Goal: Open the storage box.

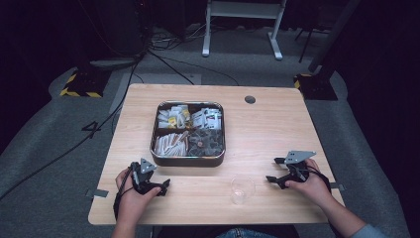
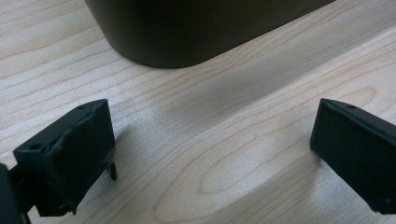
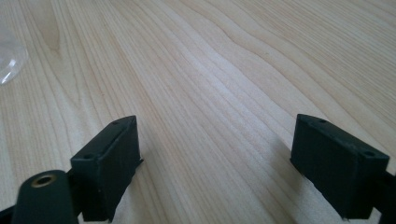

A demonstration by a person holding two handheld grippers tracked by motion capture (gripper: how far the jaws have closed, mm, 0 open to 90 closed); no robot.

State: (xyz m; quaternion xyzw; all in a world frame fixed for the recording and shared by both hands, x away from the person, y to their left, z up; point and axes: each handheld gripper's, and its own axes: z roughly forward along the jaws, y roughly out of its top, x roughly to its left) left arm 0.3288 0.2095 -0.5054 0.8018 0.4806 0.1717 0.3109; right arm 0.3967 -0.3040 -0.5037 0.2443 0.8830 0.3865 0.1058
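Two hand-held grippers sit low on the wooden surface (image 1: 277, 124), one in each hand, and both are empty. The left hand-held gripper (image 1: 161, 186) rests with its jaws spread wide and nothing between them but bare wood grain; in the left gripper view the dark rounded corner of the metal tray (image 2: 187, 32) looms just ahead of the jaws, near but not touching. That tray (image 1: 188, 159), split into compartments of packets and sachets, lies ahead of both hands, closer to the left one, so its goods look within easy reach.

Over to the right hand-held gripper (image 1: 273, 169): jaws also parted wide, holding nothing, hovering at or on the wood. The clear plastic cup (image 1: 242, 189) stands upright between the two hands, just beside the right gripper's jaws on its inner side; in the right gripper view its rim (image 3: 9, 60) peeks in at the far left edge.

My read: the cup is parked centrally, mouth up, so either hand can drop something into it, and the open jaws suggest a ready stance before the first reach, most likely toward the tray.
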